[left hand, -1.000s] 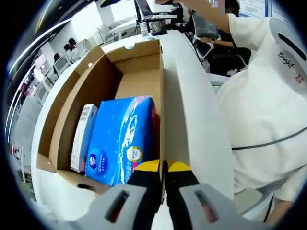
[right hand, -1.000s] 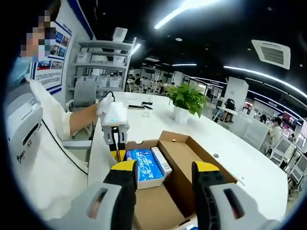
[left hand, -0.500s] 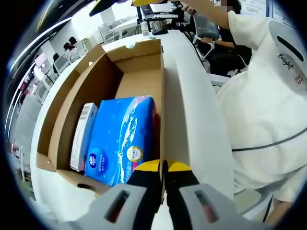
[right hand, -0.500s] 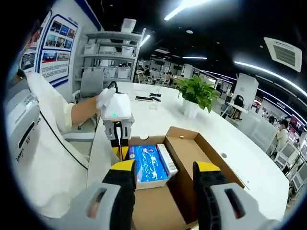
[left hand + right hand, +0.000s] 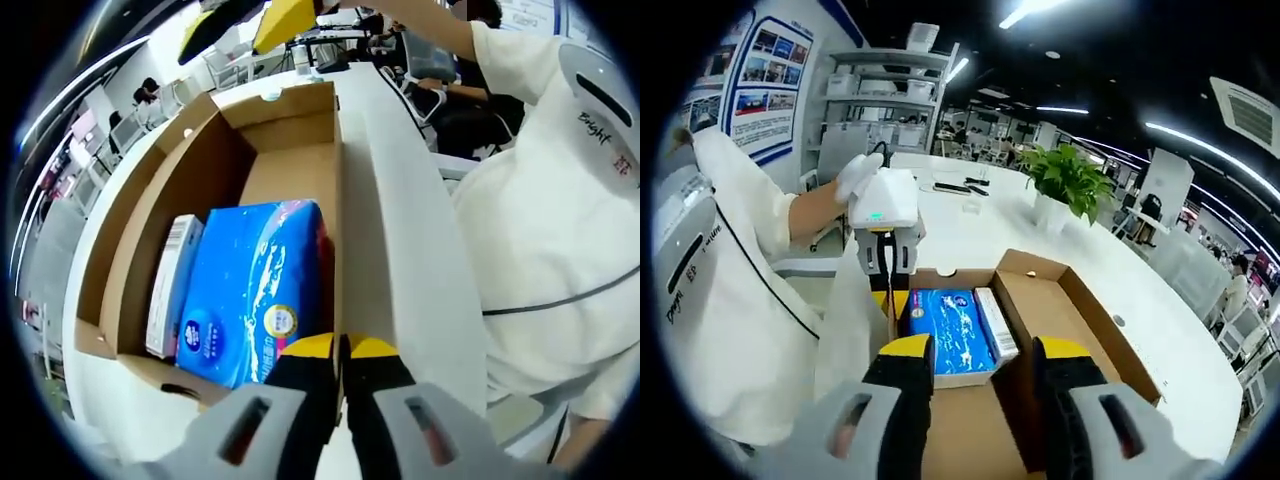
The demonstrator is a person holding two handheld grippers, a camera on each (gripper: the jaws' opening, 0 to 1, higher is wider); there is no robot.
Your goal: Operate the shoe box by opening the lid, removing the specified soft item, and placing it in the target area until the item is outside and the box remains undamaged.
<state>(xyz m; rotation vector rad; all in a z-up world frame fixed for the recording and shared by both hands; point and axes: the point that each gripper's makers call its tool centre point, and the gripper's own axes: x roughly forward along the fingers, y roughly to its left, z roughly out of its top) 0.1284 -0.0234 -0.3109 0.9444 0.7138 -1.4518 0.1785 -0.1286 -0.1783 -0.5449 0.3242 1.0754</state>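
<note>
An open brown cardboard box (image 5: 215,170) lies on a white table. Inside it are a blue soft tissue pack (image 5: 255,290) and, beside that, a slim white carton (image 5: 172,285). My left gripper (image 5: 340,346) is shut on the box's near side wall, next to the pack. In the right gripper view the box (image 5: 1085,315) sits below, with the tissue pack (image 5: 952,328) and the carton (image 5: 998,322) at its far end and the left gripper (image 5: 888,298) clamped on the rim. My right gripper (image 5: 983,350) hangs open above the box's empty half. Its yellow tips (image 5: 285,20) show over the box's far end.
A person in a white top (image 5: 545,230) stands close along the box's side. The white table (image 5: 970,230) stretches beyond, carrying a potted plant (image 5: 1068,180) and small dark items (image 5: 960,188). Shelves (image 5: 875,110) and chairs stand behind.
The right gripper has come lower and closer over the box, and its yellow tips have entered the top of the left gripper view. The left gripper and box contents have not moved.
</note>
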